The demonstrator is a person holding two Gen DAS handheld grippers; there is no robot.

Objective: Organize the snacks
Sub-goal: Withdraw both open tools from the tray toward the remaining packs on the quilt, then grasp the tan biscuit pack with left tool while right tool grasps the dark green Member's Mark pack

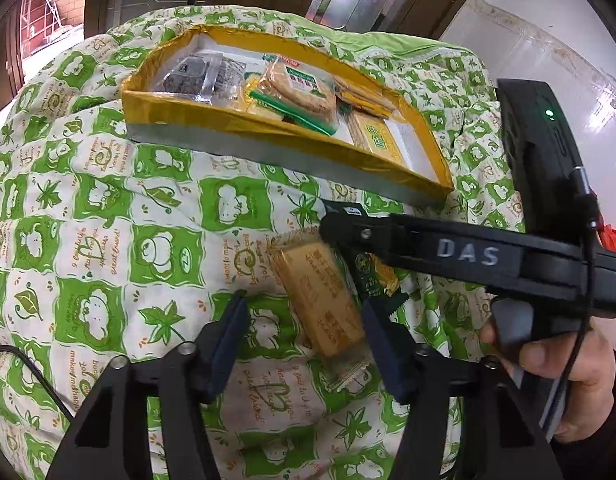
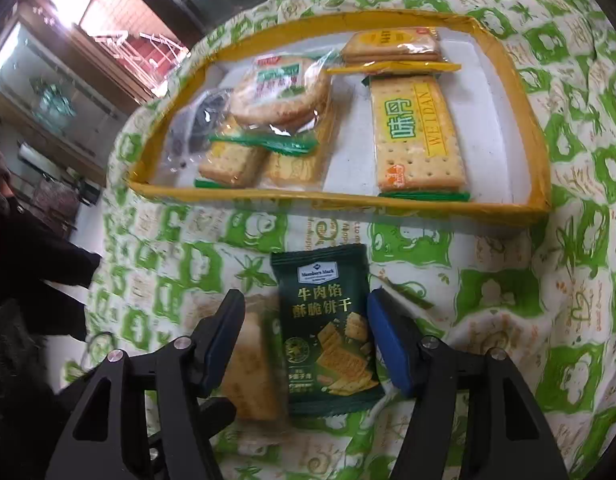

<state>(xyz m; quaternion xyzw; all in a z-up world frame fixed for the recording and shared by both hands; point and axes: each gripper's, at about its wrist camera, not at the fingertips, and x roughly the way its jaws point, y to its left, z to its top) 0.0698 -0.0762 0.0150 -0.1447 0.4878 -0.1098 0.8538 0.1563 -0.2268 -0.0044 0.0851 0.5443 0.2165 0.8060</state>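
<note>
My left gripper [image 1: 304, 312] hangs over a soft, rumpled quilt printed in green-and-cream squares [image 1: 108, 240], its jaws released and spread wide. Between them, slightly toward the right jaw, lies a tan rectangular cracker pack in crinkled clear film [image 1: 319, 300], slanted and a little blurred; neither blue pad touches it as far as I can see. Just beyond its far right corner sits a dark green glossy foil snack pouch with a zigzag edge [image 1: 367, 276], partly hidden under my right gripper [image 1: 335, 226], which reaches in from the right side.

From the right wrist view, my right gripper [image 2: 306, 312] also has its jaws released, straddling the dark green glossy foil snack pouch with a zigzag edge [image 2: 327, 328], which lies flat and upright in view. The right pad stands just beside the pouch's edge; the left pad is apart from it. The tan rectangular cracker pack in crinkled clear film [image 2: 250, 372] lies against the pouch's left side, under the left jaw.

Ahead of both grippers rests a shallow rectangular tray with shiny gold foil walls and a white floor [image 2: 531, 120]. Inside it are a long perforated yellow cracker pack [image 2: 417, 136], a round stacked biscuit pack in clear wrap [image 2: 280, 92], and a dark seaweed-like packet [image 2: 200, 120] at the left end.
</note>
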